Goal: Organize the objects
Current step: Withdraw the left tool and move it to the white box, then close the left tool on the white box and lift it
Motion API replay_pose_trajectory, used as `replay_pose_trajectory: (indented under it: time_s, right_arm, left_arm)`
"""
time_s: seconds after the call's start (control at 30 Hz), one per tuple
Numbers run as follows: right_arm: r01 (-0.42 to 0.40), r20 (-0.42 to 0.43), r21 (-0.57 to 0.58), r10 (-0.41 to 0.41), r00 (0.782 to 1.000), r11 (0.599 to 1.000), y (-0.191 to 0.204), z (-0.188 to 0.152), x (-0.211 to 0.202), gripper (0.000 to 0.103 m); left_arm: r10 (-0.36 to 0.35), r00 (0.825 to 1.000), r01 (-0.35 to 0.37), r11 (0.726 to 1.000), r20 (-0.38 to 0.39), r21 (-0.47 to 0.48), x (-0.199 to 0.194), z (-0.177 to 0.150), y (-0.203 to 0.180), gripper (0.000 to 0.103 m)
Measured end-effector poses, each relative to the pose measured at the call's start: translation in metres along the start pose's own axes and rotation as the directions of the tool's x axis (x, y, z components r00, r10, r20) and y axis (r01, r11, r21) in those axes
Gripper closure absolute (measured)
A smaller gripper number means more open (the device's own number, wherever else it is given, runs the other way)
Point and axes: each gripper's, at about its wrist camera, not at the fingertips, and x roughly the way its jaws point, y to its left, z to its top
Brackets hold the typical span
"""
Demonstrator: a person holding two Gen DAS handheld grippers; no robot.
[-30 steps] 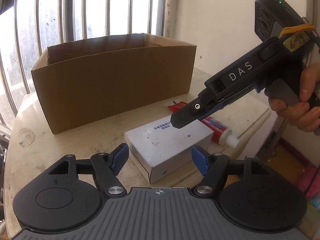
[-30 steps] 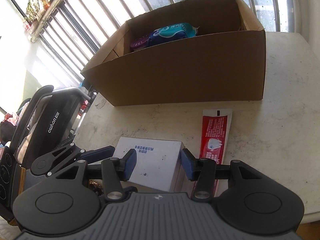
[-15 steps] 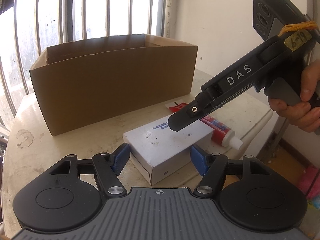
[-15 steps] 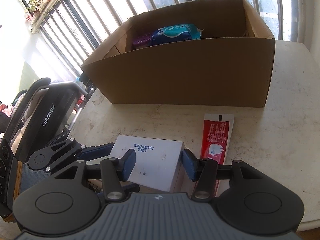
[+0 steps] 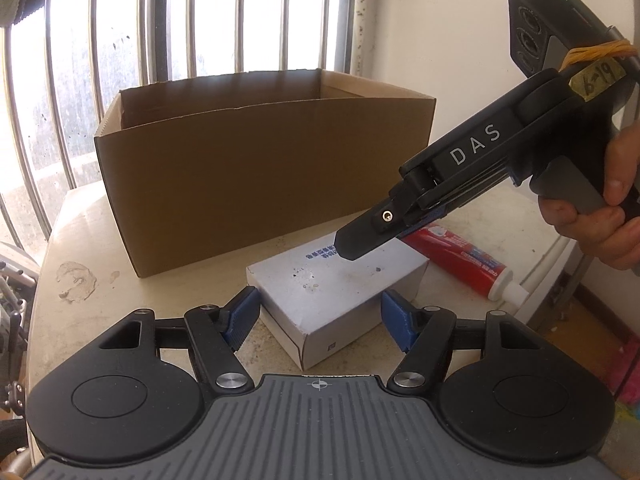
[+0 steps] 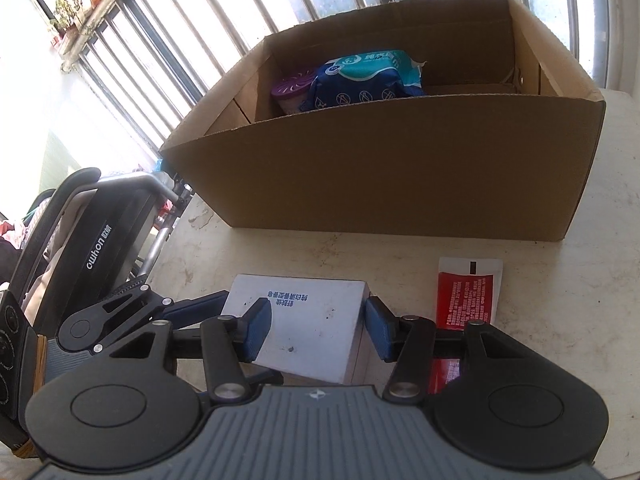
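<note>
Two grippers are closing in on one white box point(image 5: 336, 292) that is lying flat on the pale counter point(image 5: 80, 256). The left gripper point(image 5: 320, 316) is standing spread, its blue pads flanking the near corner of the box with gaps on both sides, so nothing is being gripped. The right gripper point(image 6: 316, 328) is hanging above the same box from the other side; its pads are framing the box top, apart from one another, and I cannot tell whether they are touching the box's sides. A hand point(image 5: 592, 220) is clasping that gripper's grey handle. Just beside the box, a red toothpaste tube point(image 6: 466, 294) is lying flat on the counter, its white cap pointing toward the counter's edge. Farther back, an open cardboard box point(image 6: 384, 168) is sitting on the counter, holding a blue and teal packet point(image 6: 368, 76) and a round purple-lidded container point(image 6: 292, 90) at its far end. Beyond it, window bars point(image 5: 192, 20) are letting in bright daylight.
</note>
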Motion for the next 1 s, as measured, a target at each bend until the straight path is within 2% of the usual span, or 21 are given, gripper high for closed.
replay_pose_trajectory:
  time_s: [0.2,0.37,0.5,0.63,1.0]
  right_arm:
    - [-0.028,0.024,0.005,0.028,0.999,1.0,0.006,0.005,0.012,0.047]
    - [-0.057,0.026,0.036,0.056,0.998,0.998,0.001,0.007,0.012,0.047]
    - [-0.077,0.025,0.053,0.076,0.997,0.996,-0.004,0.005,0.013,0.048]
    - [-0.088,-0.012,0.091,0.089,0.996,0.992,-0.012,0.003,0.022,0.048]
    - [-0.108,0.031,0.046,0.106,0.994,0.993,-0.012,-0.001,0.024,0.05]
  left_arm:
    - [0.026,1.0,-0.026,0.999,0.003,-0.037,0.001,0.001,0.016,0.036]
    - [0.003,1.0,-0.005,0.998,-0.026,-0.07,0.004,-0.003,0.02,0.035]
    - [0.009,1.0,-0.01,0.999,-0.013,-0.044,0.006,-0.007,0.019,0.035]
    - [-0.011,1.0,0.01,0.998,-0.013,-0.069,0.011,-0.007,0.026,0.033]
    - [0.014,0.999,-0.013,0.999,0.038,-0.039,0.01,-0.016,0.022,0.038]
